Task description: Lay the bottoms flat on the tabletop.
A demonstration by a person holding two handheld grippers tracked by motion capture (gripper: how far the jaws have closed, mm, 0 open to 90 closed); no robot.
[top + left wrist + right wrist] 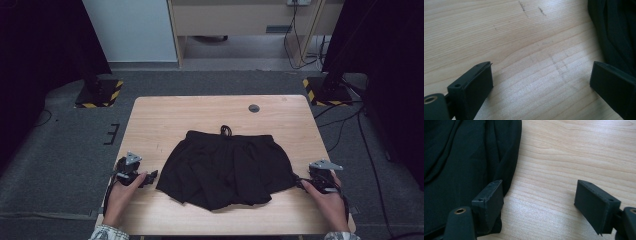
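A pair of black shorts (227,167) lies spread flat in the middle of the wooden table (200,115), waistband toward the far side with a drawstring showing. My left gripper (150,176) rests on the table just left of the shorts' left hem, open, with bare wood between its jaws; the black cloth (616,32) lies at the right jaw. My right gripper (300,181) sits at the shorts' right hem, open; the black cloth (466,162) lies under and beside its left jaw, bare wood under the gap.
A small round grey cap (254,108) sits in the tabletop near the far edge. Two stand bases with yellow-black tape (99,93) (325,91) flank the table on the grey floor, with cables (350,125) trailing at the right.
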